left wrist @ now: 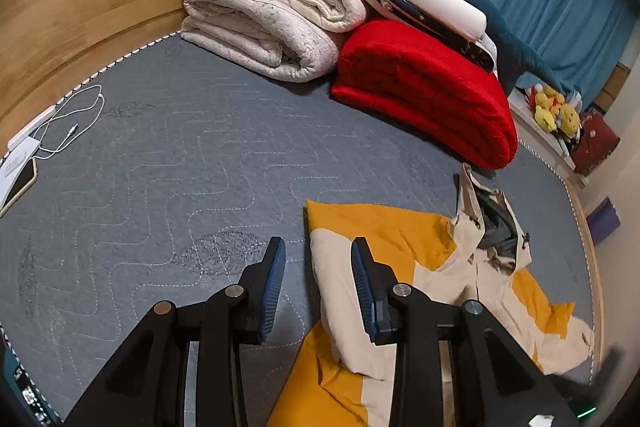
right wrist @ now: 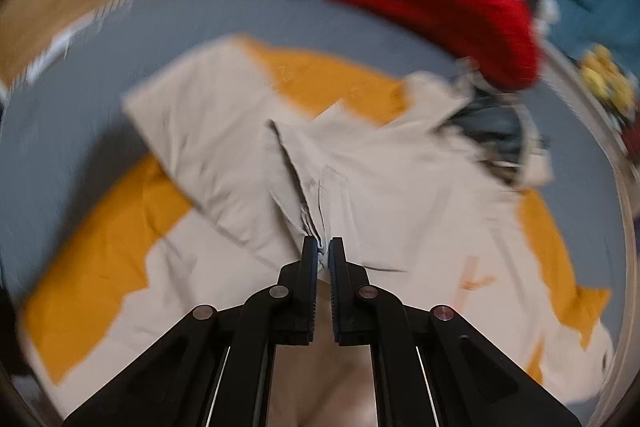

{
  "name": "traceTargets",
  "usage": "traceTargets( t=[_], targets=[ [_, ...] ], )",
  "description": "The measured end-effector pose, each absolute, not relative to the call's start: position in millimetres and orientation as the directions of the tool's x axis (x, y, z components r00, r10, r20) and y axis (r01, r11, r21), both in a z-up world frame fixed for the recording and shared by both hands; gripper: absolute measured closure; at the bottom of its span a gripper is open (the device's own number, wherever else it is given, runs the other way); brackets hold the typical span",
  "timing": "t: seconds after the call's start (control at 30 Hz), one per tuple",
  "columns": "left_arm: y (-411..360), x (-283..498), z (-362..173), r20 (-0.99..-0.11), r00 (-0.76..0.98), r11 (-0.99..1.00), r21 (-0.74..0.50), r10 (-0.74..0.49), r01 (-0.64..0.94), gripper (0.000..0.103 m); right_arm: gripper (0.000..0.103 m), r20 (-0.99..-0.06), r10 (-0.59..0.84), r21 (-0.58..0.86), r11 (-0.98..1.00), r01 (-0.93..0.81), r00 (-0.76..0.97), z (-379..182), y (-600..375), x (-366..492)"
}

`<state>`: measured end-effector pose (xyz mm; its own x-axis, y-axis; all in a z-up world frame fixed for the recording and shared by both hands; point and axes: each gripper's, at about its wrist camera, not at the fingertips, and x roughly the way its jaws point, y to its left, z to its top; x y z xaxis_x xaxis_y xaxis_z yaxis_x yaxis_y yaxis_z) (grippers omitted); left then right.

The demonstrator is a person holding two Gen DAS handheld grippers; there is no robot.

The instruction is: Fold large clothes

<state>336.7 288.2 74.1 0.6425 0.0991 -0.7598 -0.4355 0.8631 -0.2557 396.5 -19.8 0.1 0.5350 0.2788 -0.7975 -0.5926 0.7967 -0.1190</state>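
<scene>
A cream and mustard-yellow jacket lies spread on the grey quilted mattress, with its hood toward the red blanket. My left gripper hangs open above the jacket's left sleeve edge, and nothing is held between its fingers. In the blurred right wrist view the jacket fills the middle. There my right gripper is shut on a fold of the cream fabric beside the front opening.
A folded red blanket and stacked cream blankets sit at the far side of the bed against the wooden headboard. A phone and white cable lie at the left edge. Plush toys sit beyond the right edge.
</scene>
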Motion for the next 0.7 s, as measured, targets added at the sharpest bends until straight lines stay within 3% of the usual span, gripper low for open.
traceTargets(
  t=[0.13, 0.5, 0.7],
  targets=[
    [277.5, 337.0, 67.7, -0.772, 0.628, 0.884, -0.224, 0.097, -0.411, 0.072, 0.099, -0.751, 0.274, -0.042, 0.889, -0.457, 0.601, 26.7, -81.1, 394.9],
    [235.2, 361.3, 21.5, -0.843, 0.538, 0.926, -0.224, -0.027, -0.305, 0.072, 0.103, -0.758, 0.267, 0.143, 0.958, -0.248, 0.595, 0.7, -177.1, 460.3],
    [225.6, 369.2, 2.8, -0.87, 0.494, 0.941, -0.174, -0.009, -0.289, 0.072, 0.099, -0.844, 0.375, 0.342, 0.927, -0.153, 0.384, -64.5, -200.3, 483.2]
  ],
)
